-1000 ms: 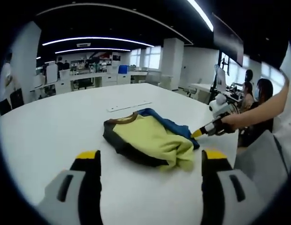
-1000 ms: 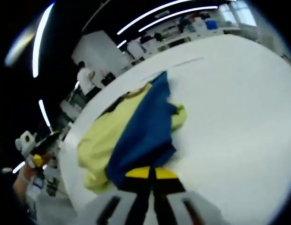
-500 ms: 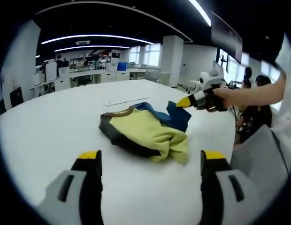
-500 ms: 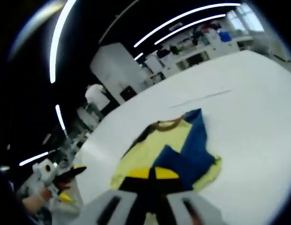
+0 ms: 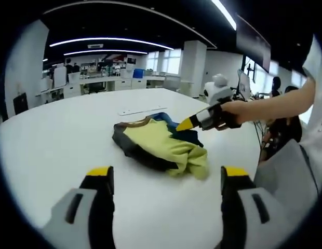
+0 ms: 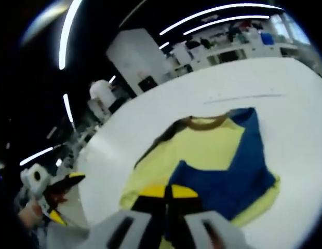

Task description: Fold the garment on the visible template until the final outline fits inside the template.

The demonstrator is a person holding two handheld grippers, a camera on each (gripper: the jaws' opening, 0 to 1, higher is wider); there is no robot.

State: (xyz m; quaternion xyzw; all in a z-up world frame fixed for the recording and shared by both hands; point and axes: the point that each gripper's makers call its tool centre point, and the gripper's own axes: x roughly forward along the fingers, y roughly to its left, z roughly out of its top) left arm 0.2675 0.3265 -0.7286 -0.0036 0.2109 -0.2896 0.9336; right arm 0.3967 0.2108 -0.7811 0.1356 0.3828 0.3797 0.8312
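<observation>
No readable text, label or number anywhere

Left gripper [image 5: 163,179] showing grey bodies with black fingers [image 5: 101,194] tipped yellow, right gripper [image 6: 168,193] wearing matching yellow-tipped black fingers [image 6: 153,199]

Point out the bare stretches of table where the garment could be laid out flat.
The white table is bare on the near side, between the left gripper and the yellow and blue garment, and bare beyond the collar up to a thin pale strip. It is crowded at the garment's blue fold, where the right gripper is shut on it.
</observation>
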